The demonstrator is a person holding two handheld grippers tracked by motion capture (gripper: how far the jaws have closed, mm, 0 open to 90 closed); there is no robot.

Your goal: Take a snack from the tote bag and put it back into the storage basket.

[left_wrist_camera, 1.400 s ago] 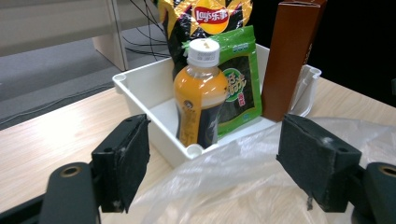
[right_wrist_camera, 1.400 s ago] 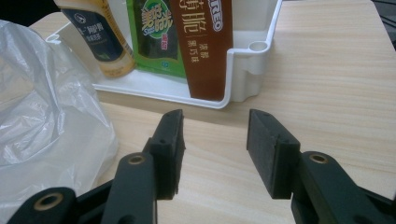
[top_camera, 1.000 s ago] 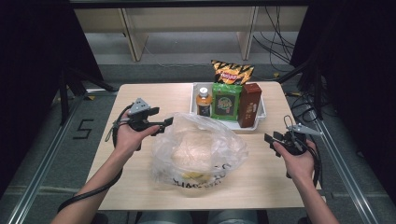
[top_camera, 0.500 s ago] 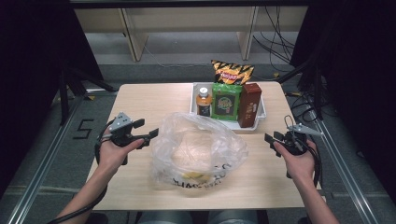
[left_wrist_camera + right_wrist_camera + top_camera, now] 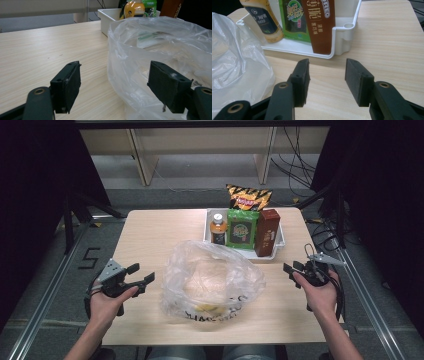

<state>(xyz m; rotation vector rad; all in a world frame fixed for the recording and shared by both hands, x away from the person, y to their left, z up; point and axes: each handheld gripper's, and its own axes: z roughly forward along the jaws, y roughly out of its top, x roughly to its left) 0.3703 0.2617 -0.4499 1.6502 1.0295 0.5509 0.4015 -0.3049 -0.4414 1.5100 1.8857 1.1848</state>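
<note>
My bench (image 5: 150, 235) carries a clear plastic bag (image 5: 212, 282) at centre and a white tray (image 5: 209, 226) at one o'clock.

A crinkled, glossy clear plastic bag (image 5: 210, 282) lies on the matt, pale wood-grain table (image 5: 150, 235).

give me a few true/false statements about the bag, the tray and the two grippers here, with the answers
1. The clear plastic bag lies on the table between the two grippers. True.
2. The left gripper is shut on the bag. False: its jaws stand open beside the bag, with nothing pinched.
3. The white tray holds a bottle, a green packet and a brown box. True.
4. The right gripper holds the brown box. False: its jaws are open and empty, short of the tray.
5. The bottle lies flat on the table outside the tray. False: it stands upright in the tray.
</note>
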